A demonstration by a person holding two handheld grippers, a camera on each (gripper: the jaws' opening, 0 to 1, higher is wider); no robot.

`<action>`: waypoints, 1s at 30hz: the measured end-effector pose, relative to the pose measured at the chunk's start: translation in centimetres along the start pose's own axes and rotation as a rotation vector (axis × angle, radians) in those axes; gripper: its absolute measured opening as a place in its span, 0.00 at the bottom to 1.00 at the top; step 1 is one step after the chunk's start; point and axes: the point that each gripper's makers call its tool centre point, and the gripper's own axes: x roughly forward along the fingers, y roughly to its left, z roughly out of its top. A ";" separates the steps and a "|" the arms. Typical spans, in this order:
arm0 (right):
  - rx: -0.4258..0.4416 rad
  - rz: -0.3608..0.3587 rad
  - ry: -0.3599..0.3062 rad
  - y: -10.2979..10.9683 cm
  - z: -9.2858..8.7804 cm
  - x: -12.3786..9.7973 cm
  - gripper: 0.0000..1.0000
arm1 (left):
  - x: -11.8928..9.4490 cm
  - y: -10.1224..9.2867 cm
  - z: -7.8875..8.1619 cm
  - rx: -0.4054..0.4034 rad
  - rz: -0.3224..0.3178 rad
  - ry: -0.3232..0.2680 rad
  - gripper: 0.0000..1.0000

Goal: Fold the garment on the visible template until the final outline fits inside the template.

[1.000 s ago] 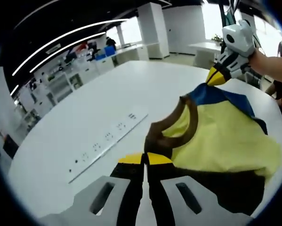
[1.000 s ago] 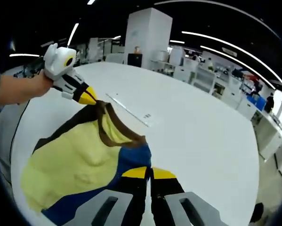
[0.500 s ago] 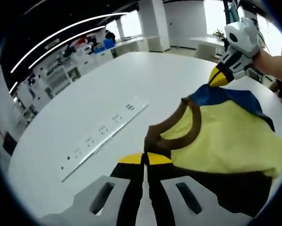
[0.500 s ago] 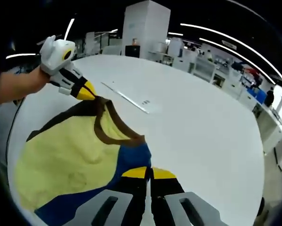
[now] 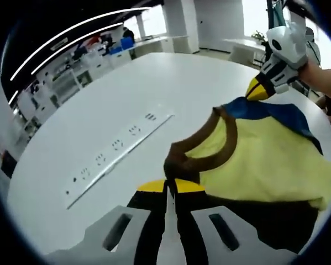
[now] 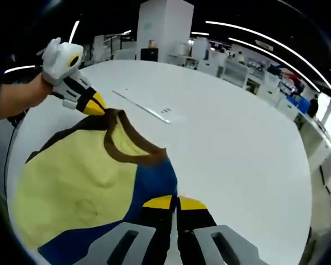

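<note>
White table (image 5: pixel 99 110) w/ yellow-blue garment (image 5: pixel 264 165); left gripper (image 5: pixel 171 186) & right gripper (image 6: pixel 176 203) apparently both clamp its collar.

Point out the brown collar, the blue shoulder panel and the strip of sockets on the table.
brown collar (image 5: pixel 209 157), left gripper view, on the curved band.
blue shoulder panel (image 6: pixel 154 185), right gripper view, mid-panel above the tool tips.
socket strip (image 5: pixel 118 157), left gripper view, middle of the strip.

Left gripper (image 5: pixel 169 186) had its yellow-tipped jaws pressed together on the garment (image 5: pixel 264 160) at the brown collar. Right gripper (image 6: pixel 176 203) likewise had its jaws closed on the blue shoulder. A bare forearm (image 6: pixel 16 99) extended behind the left gripper.
</note>
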 end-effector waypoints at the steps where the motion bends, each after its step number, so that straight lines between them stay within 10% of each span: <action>1: 0.004 0.000 -0.012 0.0 0.2 -0.2 0.00 | -0.2 0.1 0.1 -0.003 0.004 -0.002 0.16; 13: 0.105 -0.002 -0.128 0.2 2.0 -2.8 0.32 | -3.3 -0.7 2.5 -0.086 -0.012 -0.097 0.47; 30: 0.148 0.009 -0.191 3.3 2.7 -7.2 0.38 | -8.7 -3.0 3.0 -0.094 -0.013 -0.154 0.49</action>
